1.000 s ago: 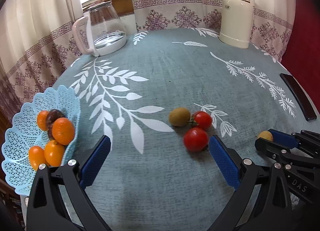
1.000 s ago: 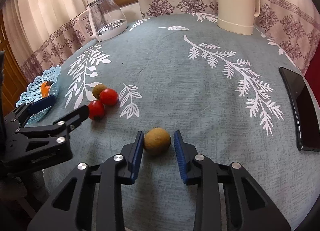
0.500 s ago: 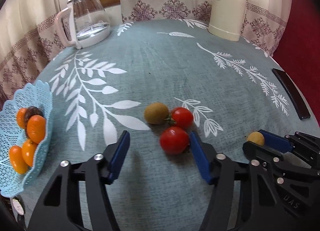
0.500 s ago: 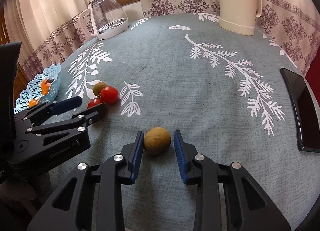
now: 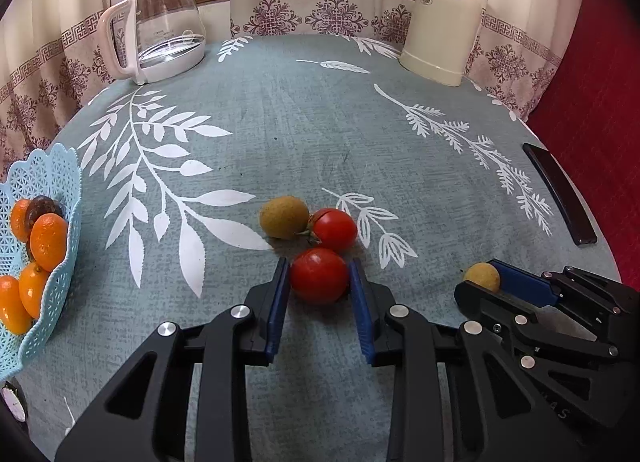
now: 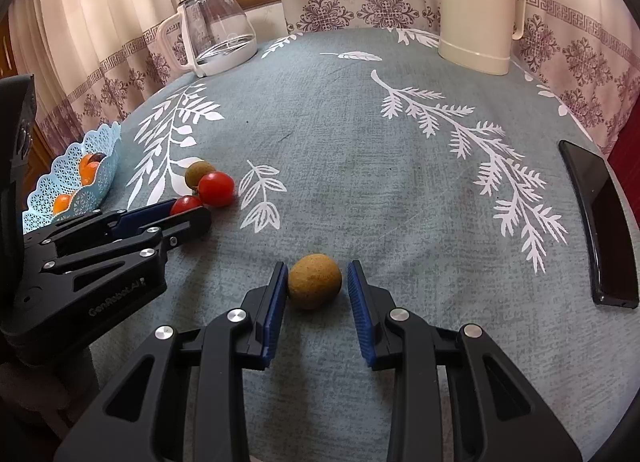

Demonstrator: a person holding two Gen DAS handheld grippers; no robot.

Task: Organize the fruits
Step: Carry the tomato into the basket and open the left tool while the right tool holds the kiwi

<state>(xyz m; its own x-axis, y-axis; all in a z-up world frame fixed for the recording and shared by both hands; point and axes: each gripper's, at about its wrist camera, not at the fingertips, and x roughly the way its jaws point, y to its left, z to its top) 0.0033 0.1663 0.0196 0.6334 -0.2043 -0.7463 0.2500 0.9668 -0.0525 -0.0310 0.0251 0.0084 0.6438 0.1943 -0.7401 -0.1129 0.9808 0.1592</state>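
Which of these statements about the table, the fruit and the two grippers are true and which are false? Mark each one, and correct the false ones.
1. The left gripper has its pads on either side of a red tomato. True.
2. The blue basket holds oranges. True.
3. The right gripper has lifted the brown fruit off the tablecloth. False: the fruit rests on the cloth between the open jaws.
4. The glass jug lies tipped on its side. False: it stands upright.
5. A dark phone lies near the table's right edge. True.
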